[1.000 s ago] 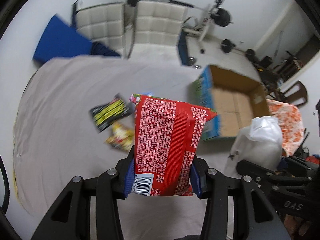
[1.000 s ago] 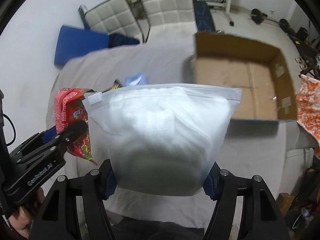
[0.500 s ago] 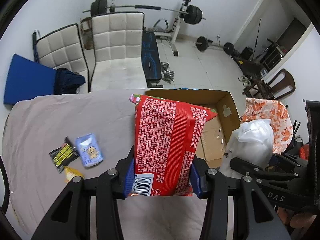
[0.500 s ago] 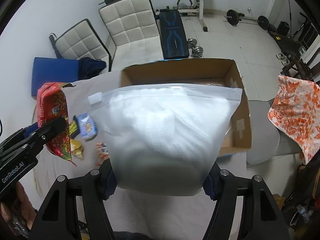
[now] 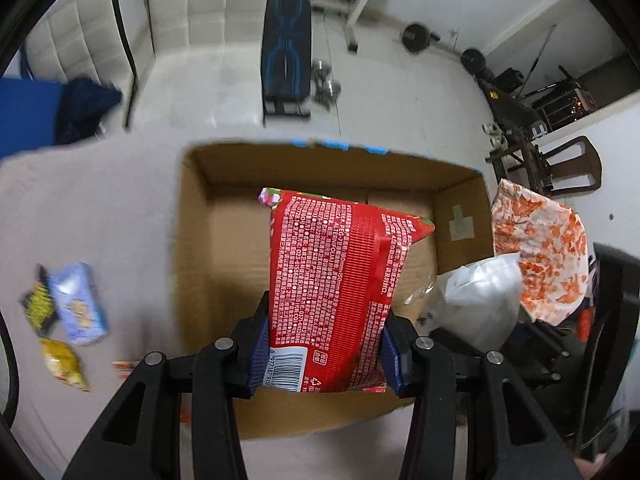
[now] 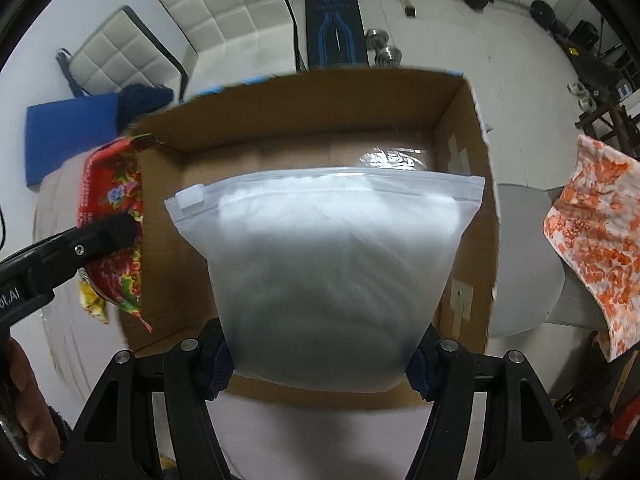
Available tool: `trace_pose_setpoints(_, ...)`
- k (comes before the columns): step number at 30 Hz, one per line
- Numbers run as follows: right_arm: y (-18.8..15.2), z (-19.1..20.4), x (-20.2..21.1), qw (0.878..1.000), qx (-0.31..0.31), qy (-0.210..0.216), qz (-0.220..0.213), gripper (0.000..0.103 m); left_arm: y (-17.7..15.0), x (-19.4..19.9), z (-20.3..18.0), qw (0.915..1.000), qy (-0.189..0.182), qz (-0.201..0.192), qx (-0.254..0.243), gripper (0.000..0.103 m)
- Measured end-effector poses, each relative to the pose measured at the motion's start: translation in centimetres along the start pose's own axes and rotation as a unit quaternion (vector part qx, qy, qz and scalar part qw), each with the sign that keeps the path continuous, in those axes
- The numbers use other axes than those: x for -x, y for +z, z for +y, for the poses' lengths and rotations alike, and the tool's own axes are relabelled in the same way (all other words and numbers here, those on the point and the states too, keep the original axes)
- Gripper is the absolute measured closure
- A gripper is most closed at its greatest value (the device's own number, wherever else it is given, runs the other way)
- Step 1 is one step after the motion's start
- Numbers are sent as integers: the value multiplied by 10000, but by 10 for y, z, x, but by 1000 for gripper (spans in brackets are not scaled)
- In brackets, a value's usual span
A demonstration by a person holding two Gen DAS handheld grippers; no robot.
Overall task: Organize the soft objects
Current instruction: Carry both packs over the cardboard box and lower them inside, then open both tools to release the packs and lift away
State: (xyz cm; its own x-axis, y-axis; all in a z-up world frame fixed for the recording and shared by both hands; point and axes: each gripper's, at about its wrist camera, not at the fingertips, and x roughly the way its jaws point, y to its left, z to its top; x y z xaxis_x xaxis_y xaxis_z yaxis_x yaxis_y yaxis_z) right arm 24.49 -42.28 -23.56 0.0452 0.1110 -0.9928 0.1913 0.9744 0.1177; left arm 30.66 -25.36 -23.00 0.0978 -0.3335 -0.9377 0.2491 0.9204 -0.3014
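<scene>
My left gripper [image 5: 323, 354] is shut on a red snack bag [image 5: 336, 280] and holds it upright above the open cardboard box [image 5: 196, 240]. My right gripper [image 6: 320, 364] is shut on a frosted white zip bag [image 6: 324, 264] stuffed with something soft, also above the box [image 6: 472, 128]. The red bag [image 6: 110, 200] shows at the left of the right wrist view, over the box's left wall. The white bag [image 5: 480, 300] shows at the right of the left wrist view. A clear plastic piece [image 6: 394, 158] lies inside the box.
Small packets lie on the grey cloth-covered table [image 5: 100, 208] left of the box: a light blue one [image 5: 78, 302], a black-yellow one [image 5: 36, 306], a yellow one [image 5: 64, 362]. An orange-patterned cloth [image 5: 544, 248] hangs to the right. White chairs [image 6: 224, 12] and gym gear stand beyond.
Both grippers have moved right and forward with their bags, from over the table to above the open box. The loose packets now lie far left.
</scene>
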Motion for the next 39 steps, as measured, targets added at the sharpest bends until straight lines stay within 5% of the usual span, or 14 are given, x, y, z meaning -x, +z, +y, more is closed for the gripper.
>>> trace_pose_setpoints(6,37,-22,-51,9994,91,-106,327,32,27,-70,9,9944,-397,775,595,60)
trace_pose_setpoints(12,66,-36,-75,9987,100,-265,419,32,42,-106,7,9911,-384,1074,686,60)
trace_pose_setpoints(21,93,-33,-99,9967,247,-431,639,30,57,-139,0,9869,-477,1373,693,60)
trace_pose_setpoints(30,99,-33,-106,9961,244,-541,657,23,60,-136,-10,9909,-181,1274,401,59)
trace_pose_setpoints(33,97,-37,-98,9969,159,-507,572,21,59,-127,-9,9915,-243,1202,446,49)
trace_pose_setpoints(39,84,-38,-68,9984,16,-531,185,0,48,-98,-9,9954,-77,881,371,13)
